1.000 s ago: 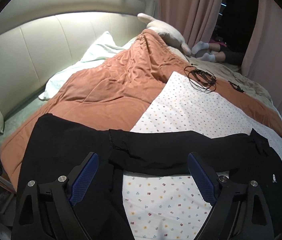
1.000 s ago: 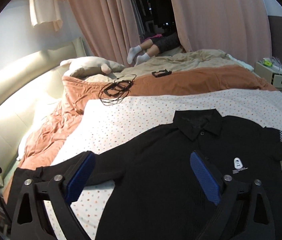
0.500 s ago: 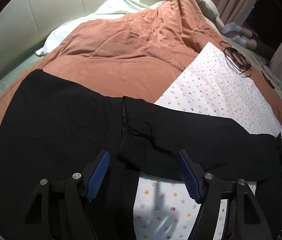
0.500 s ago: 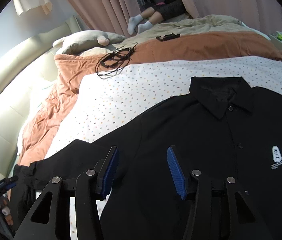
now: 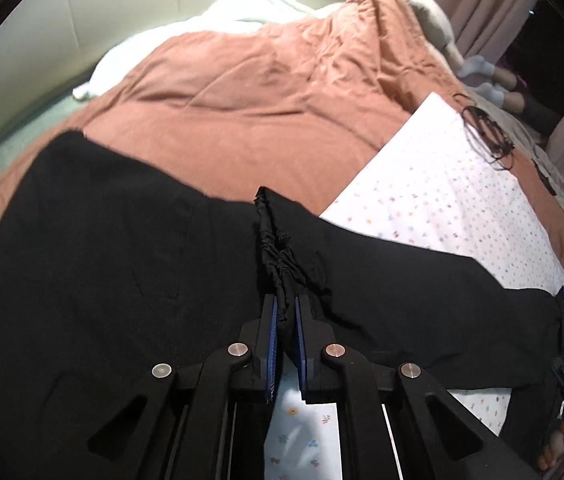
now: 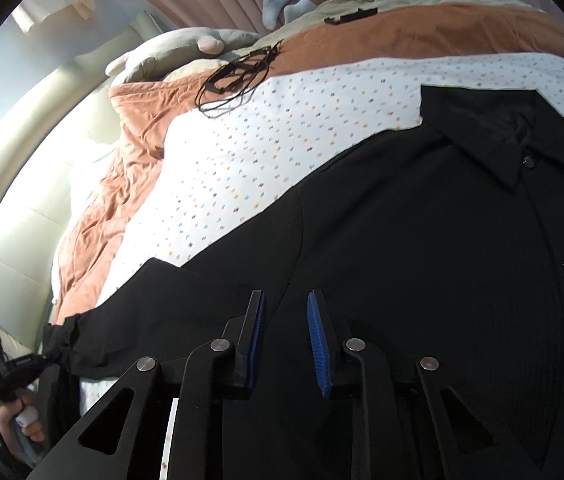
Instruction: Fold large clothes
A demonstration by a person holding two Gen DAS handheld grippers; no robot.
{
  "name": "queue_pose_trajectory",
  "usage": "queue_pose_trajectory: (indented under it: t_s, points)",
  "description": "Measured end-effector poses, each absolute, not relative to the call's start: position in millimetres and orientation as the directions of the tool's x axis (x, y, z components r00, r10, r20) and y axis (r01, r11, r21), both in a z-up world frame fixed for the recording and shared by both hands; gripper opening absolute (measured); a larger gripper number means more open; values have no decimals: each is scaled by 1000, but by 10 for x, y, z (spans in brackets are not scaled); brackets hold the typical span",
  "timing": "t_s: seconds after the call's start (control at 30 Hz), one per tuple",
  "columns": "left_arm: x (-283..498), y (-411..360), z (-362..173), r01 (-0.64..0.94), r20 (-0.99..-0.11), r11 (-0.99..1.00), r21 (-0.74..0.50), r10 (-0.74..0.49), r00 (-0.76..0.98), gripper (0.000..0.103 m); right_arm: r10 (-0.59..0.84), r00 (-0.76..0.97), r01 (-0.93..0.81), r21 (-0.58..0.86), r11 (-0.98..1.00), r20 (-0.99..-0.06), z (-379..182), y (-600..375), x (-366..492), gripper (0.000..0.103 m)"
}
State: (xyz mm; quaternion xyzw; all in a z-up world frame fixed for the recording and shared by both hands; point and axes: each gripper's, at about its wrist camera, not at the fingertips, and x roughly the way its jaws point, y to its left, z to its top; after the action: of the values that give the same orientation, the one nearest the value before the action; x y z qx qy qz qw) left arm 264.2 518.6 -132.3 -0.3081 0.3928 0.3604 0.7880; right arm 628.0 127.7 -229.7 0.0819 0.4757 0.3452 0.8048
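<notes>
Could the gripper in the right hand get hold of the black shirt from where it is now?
Probably yes. The right gripper hangs just over the black shirt, near the shoulder, jaws closing with nothing covering the cloth there. Whether the pads already pinch fabric cannot be told.

Soft, warm light washes the padded cream headboard [image 5: 22, 80], bleaching it and the pale pillow [image 5: 210, 28] almost white. The black long-sleeved shirt [image 6: 421, 248] swallows light, its folds barely readable. Both fisheye views bow the bed outward and darken to black at the rims. The far pinkish-beige curtains [image 5: 481, 4] look soft and slightly smeared; a faint shadow falls on the flower-dotted white sheet [image 5: 301, 412].
</notes>
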Motion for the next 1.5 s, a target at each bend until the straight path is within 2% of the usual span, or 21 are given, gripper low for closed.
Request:
queue_pose_trajectory:
  t_s: [0.2, 0.27, 0.63, 0.8, 0.83, 0.93, 0.97, 1.3, 1.4, 1.5]
  points:
    - [2724, 4961, -784, -751, -776, 616, -238, 344, 529, 6, 634, 192, -397, 532, 748, -749, -2806, 1333, 6421, 18]
    - [2777, 4855, -576, -723, -753, 643, -253, 338, 564, 6, 659, 178, -379, 567, 731, -731, -2850, 1288, 6439, 17]
    - [3161, 4186, 540, -555, -607, 770, -315, 286, 742, 6, 727, 201, -313, 660, 682, -656, -2497, 814, 6262, 17]
    - [3466, 3737, 932, -457, -557, 830, -320, 226, 799, 6, 708, 242, -329, 630, 703, -664, -2239, 512, 6012, 17]
    - [3531, 3637, 1009, -435, -547, 842, -319, 212, 810, 6, 706, 255, -337, 623, 706, -661, -2190, 419, 5952, 20]
    - [3688, 3376, 1182, -379, -524, 870, -317, 173, 834, 6, 689, 312, -331, 605, 724, -654, -2059, 142, 5791, 45]
    - [3745, 3291, 1231, -361, -517, 877, -317, 159, 841, 6, 681, 338, -328, 597, 732, -649, -2023, 51, 5744, 49]
    - [4338, 2472, 1521, -211, -489, 935, -284, 47, 871, 6, 617, 463, -258, 569, 781, -637, -1819, -680, 5535, 50]
    - [4572, 2222, 1532, -164, -488, 949, -270, 12, 873, 6, 606, 501, -238, 575, 783, -618, -1745, -885, 5583, 50]
    - [4816, 1981, 1485, -116, -492, 953, -280, -38, 870, 6, 566, 523, -192, 559, 806, -637, -1765, -1074, 5654, 51]
